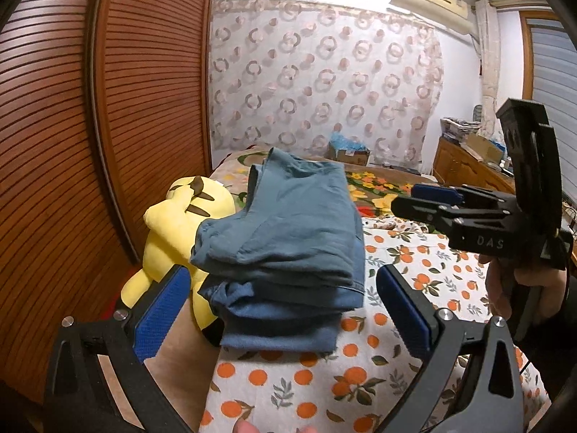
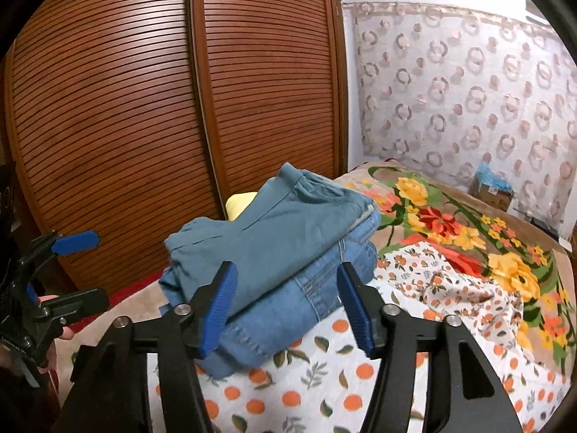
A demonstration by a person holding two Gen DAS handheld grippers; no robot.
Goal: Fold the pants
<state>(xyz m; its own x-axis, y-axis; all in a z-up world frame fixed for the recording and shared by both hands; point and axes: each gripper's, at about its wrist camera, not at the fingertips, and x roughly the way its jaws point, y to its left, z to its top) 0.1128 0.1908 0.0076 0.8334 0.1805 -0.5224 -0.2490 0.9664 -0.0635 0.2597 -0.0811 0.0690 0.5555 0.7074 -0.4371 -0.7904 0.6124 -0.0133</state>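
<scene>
Folded teal-blue pants lie on top of a stack on the orange-print sheet. In the right wrist view the teal pants rest on folded blue jeans. My left gripper is open, its blue pads either side of the stack's near end, holding nothing. My right gripper is open, pads just in front of the stack, empty. The right gripper also shows in the left wrist view, and the left gripper in the right wrist view.
A yellow plush toy lies left of the stack against the wooden slatted wardrobe. A floral blanket covers the far bed. A cardboard box sits by the curtain. A wooden dresser stands at right.
</scene>
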